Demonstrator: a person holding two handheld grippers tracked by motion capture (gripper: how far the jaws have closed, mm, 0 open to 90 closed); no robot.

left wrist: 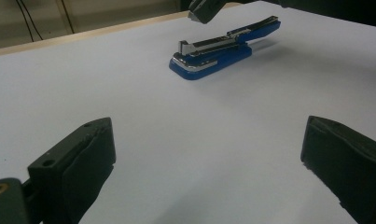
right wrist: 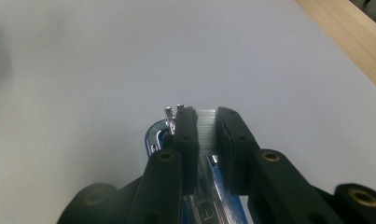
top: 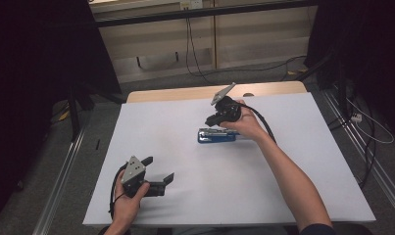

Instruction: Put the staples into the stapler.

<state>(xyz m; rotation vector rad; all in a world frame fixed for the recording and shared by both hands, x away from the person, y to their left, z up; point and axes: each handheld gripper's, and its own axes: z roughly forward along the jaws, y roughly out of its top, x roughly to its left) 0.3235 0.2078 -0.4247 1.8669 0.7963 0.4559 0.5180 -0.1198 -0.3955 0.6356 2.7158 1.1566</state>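
Because the right gripper (top: 215, 119) hangs just over the blue stapler (top: 216, 135) near the middle of the white desk (top: 156, 127) in the high view, a careless descent could push it aside. From the left gripper view, the stapler (left wrist: 223, 50) lies at 12 o'clock, the left gripper (left wrist: 209, 154) spread wide and idle. Along the right gripper view, the right gripper (right wrist: 207, 122) pinches a strip of staples (right wrist: 206, 130) over the open stapler (right wrist: 209, 205); misalignment could jam or drop it.

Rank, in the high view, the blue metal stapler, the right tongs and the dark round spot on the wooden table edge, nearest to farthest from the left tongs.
1. Blue metal stapler, table centre.
2. Right tongs, just beyond, gripping a silver staple strip.
3. Dark round spot, far wooden edge.
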